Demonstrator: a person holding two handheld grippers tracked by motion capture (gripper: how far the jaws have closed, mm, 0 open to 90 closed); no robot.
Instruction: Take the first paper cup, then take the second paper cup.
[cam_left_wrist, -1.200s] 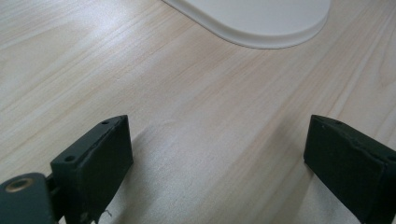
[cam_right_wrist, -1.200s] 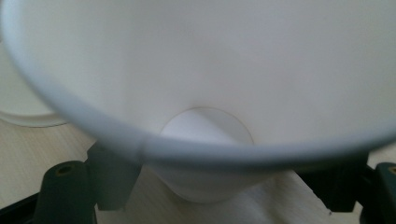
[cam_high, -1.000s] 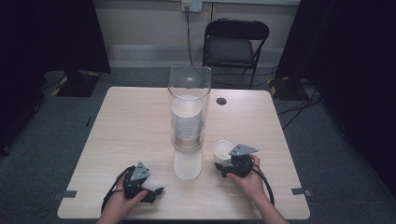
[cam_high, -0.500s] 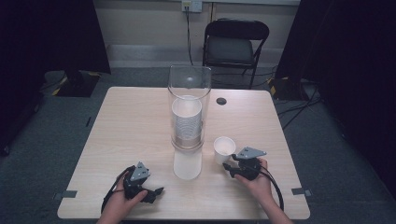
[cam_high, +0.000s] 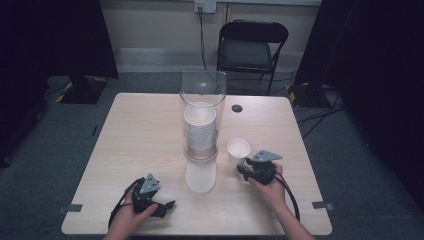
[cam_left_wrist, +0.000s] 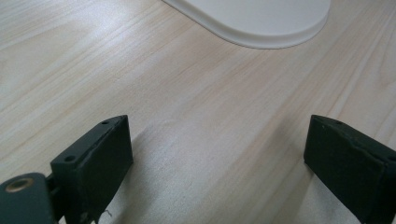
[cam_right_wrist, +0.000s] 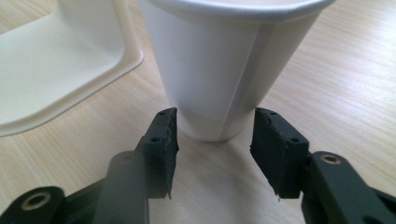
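A white paper cup (cam_high: 238, 150) stands upright on the table, right of the cup dispenser. My right gripper (cam_high: 243, 171) lies low at its near side. In the right gripper view its jaws have just been closing, and the pads (cam_right_wrist: 164, 135) now press on both sides of the cup (cam_right_wrist: 210, 60) near its base, with my right gripper (cam_right_wrist: 215, 114) level with the tabletop. My left gripper (cam_high: 169, 205) rests open on the table at the front left. In the left gripper view it (cam_left_wrist: 215, 126) holds nothing, and bare wood lies between its jaws.
The dispenser is a clear tube (cam_high: 202, 90) holding a stack of white cups (cam_high: 200, 130) on a white base (cam_high: 200, 177), mid-table. Its base edge (cam_left_wrist: 252, 28) lies ahead of my left gripper. A small dark disc (cam_high: 236, 108) sits farther back. A black chair (cam_high: 250, 50) stands beyond the table.
My right hand has shifted slightly to the right beside the cup, and its jaws have closed in on the cup's base. The cup and my left hand have stayed put.
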